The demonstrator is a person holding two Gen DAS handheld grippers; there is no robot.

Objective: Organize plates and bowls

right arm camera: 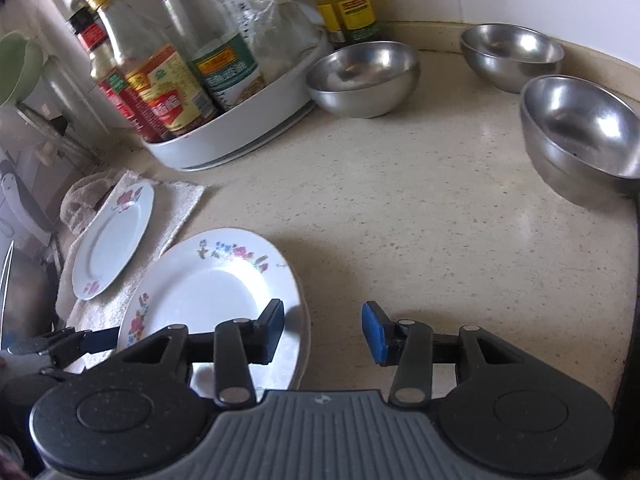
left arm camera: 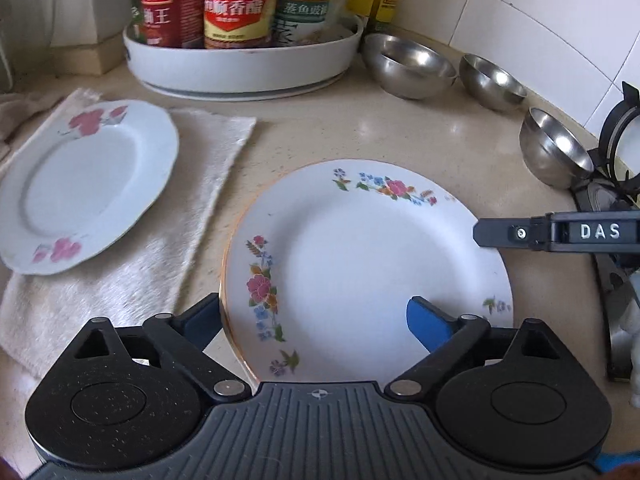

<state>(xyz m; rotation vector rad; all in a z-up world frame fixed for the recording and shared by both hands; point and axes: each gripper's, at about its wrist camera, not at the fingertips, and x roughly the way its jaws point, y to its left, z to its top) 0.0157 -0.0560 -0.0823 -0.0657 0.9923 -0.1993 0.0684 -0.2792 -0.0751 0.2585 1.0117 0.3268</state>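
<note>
A white plate with coloured flowers (left arm camera: 360, 264) lies on the beige counter, also in the right wrist view (right arm camera: 208, 296). My left gripper (left arm camera: 316, 320) is open and straddles its near left rim, one finger outside the rim and one over the plate. My right gripper (right arm camera: 324, 330) is open at the plate's right edge, left finger over the rim; one of its fingers shows in the left wrist view (left arm camera: 552, 232). A second white plate with pink flowers (left arm camera: 84, 184) lies on a white towel (left arm camera: 160, 248). Three steel bowls (left arm camera: 408, 64) (left arm camera: 492, 80) (left arm camera: 552, 148) stand along the back right.
A white tray (left arm camera: 240, 60) of sauce bottles stands at the back by the tiled wall. A gas hob (left arm camera: 616, 184) borders the counter on the right. Open beige counter (right arm camera: 420, 220) lies between the plates and the bowls.
</note>
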